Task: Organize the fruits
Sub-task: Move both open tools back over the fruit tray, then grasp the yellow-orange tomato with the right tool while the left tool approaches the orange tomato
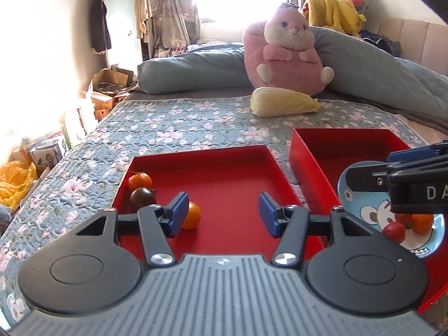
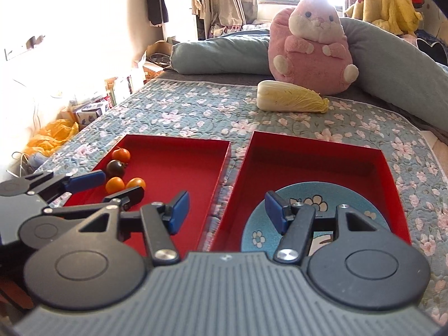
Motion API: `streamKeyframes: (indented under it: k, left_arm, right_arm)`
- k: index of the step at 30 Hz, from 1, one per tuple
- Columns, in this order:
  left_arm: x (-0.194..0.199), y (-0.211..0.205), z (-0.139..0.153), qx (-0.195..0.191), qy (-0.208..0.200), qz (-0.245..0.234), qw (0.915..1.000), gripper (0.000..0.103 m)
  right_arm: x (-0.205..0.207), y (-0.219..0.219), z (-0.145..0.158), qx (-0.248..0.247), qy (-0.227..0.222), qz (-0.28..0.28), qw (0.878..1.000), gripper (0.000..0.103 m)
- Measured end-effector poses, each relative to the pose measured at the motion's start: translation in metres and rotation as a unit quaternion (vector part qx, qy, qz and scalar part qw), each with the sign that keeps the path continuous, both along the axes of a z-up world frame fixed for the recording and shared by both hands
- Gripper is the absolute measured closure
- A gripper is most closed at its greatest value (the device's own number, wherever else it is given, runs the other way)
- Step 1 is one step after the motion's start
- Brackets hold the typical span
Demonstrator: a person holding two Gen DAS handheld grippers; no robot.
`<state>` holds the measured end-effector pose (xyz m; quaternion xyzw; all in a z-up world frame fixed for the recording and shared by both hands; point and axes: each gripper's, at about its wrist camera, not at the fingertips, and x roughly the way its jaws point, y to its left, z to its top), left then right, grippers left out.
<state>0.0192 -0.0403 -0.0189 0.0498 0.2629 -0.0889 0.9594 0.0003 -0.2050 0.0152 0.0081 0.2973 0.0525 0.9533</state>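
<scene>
Two red trays lie side by side on the bed. The left tray (image 1: 224, 173) (image 2: 179, 165) holds an orange tomato (image 1: 140, 180) (image 2: 121, 154), a dark tomato (image 1: 142, 197) (image 2: 116, 165) and orange fruits (image 1: 191, 215) (image 2: 114, 184) (image 2: 136, 182). The right tray (image 1: 305, 173) (image 2: 316, 165) holds a blue cartoon plate (image 1: 364, 207) (image 2: 322, 198) with a red fruit (image 1: 394, 231) and orange fruits (image 1: 422, 223). My left gripper (image 1: 223, 215) (image 2: 113, 186) is open and empty above the left tray. My right gripper (image 2: 226, 212) (image 1: 361, 179) is open and empty above the plate.
A napa cabbage (image 1: 284, 102) (image 2: 291, 96) and a pink plush hamster (image 1: 285, 53) (image 2: 310, 47) lie further back on the floral quilt (image 1: 168, 123), with grey pillows behind. Boxes and a yellow bag (image 1: 16, 182) sit on the floor to the left.
</scene>
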Motion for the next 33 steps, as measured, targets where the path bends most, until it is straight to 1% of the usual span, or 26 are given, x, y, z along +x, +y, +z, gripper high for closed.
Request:
streamKeyframes:
  k: [4,7,9,11,14,16,18,20,22,24,25,27,29,33]
  left_arm:
    - [0.005,0.015,-0.007,0.003,0.014,0.045,0.9989,0.042]
    - [0.011,0.025,-0.014,0.013,0.022,0.084,0.9961,0.042]
    - [0.015,0.031,-0.018,0.017,0.022,0.106,0.994,0.042]
    - [0.02,0.036,-0.022,0.011,0.023,0.124,0.992,0.042]
    - [0.03,0.04,-0.029,0.014,0.033,0.145,0.9887,0.042]
    - [0.036,0.041,-0.033,0.017,0.039,0.153,0.9874,0.042]
    - [0.041,0.039,-0.037,0.022,0.042,0.147,0.988,0.042]
    - [0.046,0.035,-0.042,0.045,0.047,0.139,0.9882,0.042]
    - [0.049,0.033,-0.048,0.059,0.066,0.139,0.9864,0.042]
    - [0.051,0.035,-0.055,0.051,0.089,0.143,0.9844,0.042]
    - [0.052,0.034,-0.057,0.056,0.095,0.143,0.9836,0.042]
    - [0.053,0.032,-0.06,0.072,0.099,0.14,0.9825,0.042]
    - [0.053,0.032,-0.063,0.078,0.106,0.141,0.9814,0.042]
    - [0.053,0.035,-0.064,0.076,0.109,0.149,0.9798,0.042]
  right_arm:
    - [0.007,0.011,0.002,0.002,0.0,0.016,1.0,0.041]
    - [0.019,0.02,0.002,0.004,0.002,0.032,0.999,0.041]
    - [0.028,0.027,0.003,0.004,0.003,0.049,0.999,0.041]
    - [0.039,0.037,0.004,-0.002,0.007,0.071,0.997,0.041]
    - [0.058,0.053,0.003,-0.007,0.019,0.104,0.994,0.041]
    - [0.071,0.063,0.0,-0.008,0.029,0.124,0.992,0.041]
    - [0.084,0.072,-0.005,-0.013,0.04,0.138,0.99,0.042]
    - [0.096,0.08,-0.013,-0.01,0.055,0.152,0.987,0.042]
    - [0.105,0.088,-0.022,-0.014,0.069,0.161,0.984,0.042]
    - [0.113,0.1,-0.031,-0.023,0.084,0.172,0.981,0.044]
    - [0.117,0.104,-0.035,-0.025,0.089,0.176,0.98,0.045]
    - [0.123,0.11,-0.044,-0.023,0.102,0.185,0.977,0.047]
    - [0.128,0.117,-0.05,-0.024,0.116,0.196,0.973,0.05]
    - [0.136,0.126,-0.059,-0.033,0.129,0.203,0.97,0.055]
